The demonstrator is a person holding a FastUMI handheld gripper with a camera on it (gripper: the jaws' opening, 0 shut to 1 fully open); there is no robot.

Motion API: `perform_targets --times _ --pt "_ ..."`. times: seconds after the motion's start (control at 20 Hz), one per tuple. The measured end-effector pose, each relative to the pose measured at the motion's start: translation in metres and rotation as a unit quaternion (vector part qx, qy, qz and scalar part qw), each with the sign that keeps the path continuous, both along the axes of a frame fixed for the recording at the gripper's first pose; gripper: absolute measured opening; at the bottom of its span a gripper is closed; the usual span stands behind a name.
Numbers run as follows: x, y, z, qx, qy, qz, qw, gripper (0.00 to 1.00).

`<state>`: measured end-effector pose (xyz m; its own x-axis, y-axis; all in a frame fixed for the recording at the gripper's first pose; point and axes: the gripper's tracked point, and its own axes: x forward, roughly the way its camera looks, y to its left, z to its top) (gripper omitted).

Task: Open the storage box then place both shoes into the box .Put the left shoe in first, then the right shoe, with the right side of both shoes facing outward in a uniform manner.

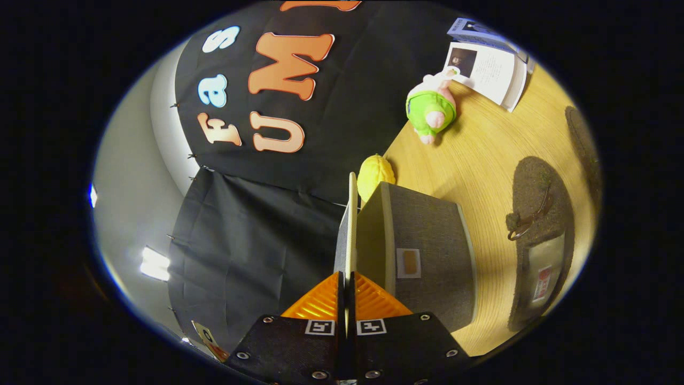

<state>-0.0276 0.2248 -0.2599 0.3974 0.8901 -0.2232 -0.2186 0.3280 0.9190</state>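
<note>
My gripper is shut on the thin edge of the storage box's lid, which stands edge-on between the fingers and is swung up from the box. The grey fabric storage box with a pale rim sits just beyond the fingers, with a small label patch on its side. Past the box, a dark shoe lies flat on the wooden table, its inside label showing. Part of a second dark shoe lies further off beside it. The box's inside is hidden from me.
A yellow rounded object sits right behind the box, by the black cloth wall. A green and pink plush toy and an open booklet lie further along the table.
</note>
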Motion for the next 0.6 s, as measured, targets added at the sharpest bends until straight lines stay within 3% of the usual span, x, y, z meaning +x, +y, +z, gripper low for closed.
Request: perform_targets --times 0.6 --pt "-0.021 0.069 0.074 -0.028 -0.091 0.014 0.995 0.01"
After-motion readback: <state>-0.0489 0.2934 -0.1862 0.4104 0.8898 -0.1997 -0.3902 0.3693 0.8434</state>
